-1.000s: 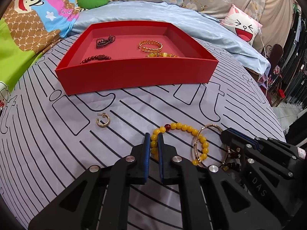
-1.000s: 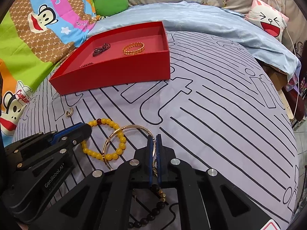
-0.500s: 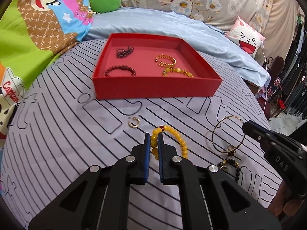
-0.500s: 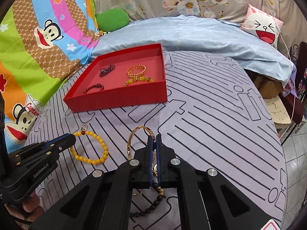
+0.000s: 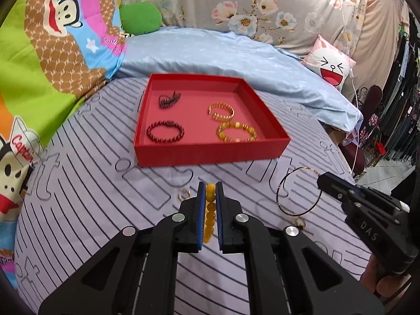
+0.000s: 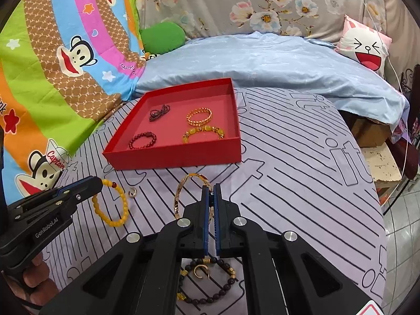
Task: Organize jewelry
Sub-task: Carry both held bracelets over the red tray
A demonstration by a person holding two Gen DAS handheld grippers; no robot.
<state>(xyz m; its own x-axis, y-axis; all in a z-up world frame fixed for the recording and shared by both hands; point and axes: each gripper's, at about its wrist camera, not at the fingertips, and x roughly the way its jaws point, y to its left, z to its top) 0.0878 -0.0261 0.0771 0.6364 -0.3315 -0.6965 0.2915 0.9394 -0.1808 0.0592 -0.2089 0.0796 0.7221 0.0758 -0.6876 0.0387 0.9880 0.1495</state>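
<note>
A red tray (image 5: 210,155) (image 6: 178,155) on the striped cloth holds a dark red bead bracelet (image 5: 165,132), a dark chain (image 5: 169,99), a gold bracelet (image 5: 221,111) and a yellow stone bracelet (image 5: 236,134). My left gripper (image 5: 210,187) is shut on a yellow bead bracelet (image 5: 209,210) (image 6: 111,204), lifted in front of the tray. My right gripper (image 6: 212,188) is shut on a thin gold bangle (image 6: 183,194) (image 5: 299,193), also lifted. A gold earring (image 5: 183,194) (image 6: 132,192) lies on the cloth between them.
A dark bead bracelet with gold beads (image 6: 210,283) and a small gold hoop (image 6: 200,270) lie under my right gripper. Blue bedding (image 5: 236,55) lies behind the tray. The table edge drops off at the right, with a stool (image 6: 380,162) beside it.
Both grippers have risen and pulled back, each carrying its bracelet off the cloth. The tray now sits farther away and shows its whole inside.
</note>
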